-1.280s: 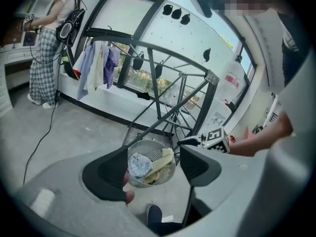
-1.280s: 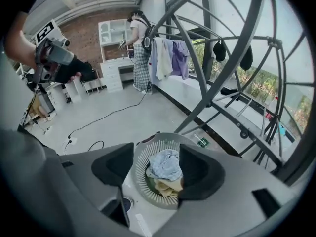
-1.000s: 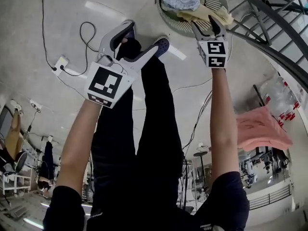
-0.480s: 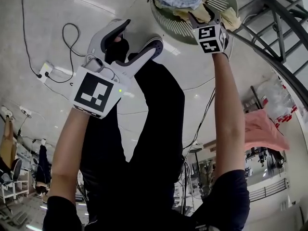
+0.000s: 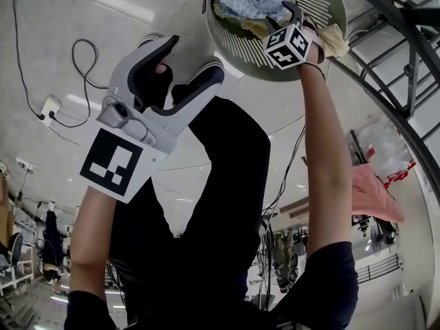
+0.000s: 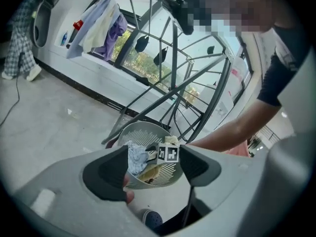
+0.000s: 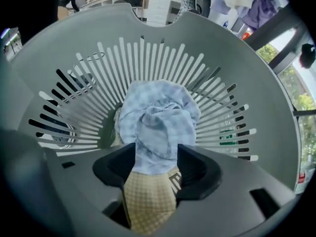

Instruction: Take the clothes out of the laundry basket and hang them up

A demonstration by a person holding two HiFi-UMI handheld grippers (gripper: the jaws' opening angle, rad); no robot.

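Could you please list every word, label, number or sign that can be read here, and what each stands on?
No text is readable.
Right marker cube: black and white squares, no letters.
Left marker cube: likewise.
Red labels at the head view's right edge: too small to read.

Power strip (image 5: 49,106); pink cloth (image 5: 375,196), possibly towel

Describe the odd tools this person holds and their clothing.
Each is a light grey two-pronged claw with black pads: left gripper, right gripper. Each carries a white cube printed with black square markers. Short dark sleeves, dark trousers. Right jaws have just been closing, cloth between them.
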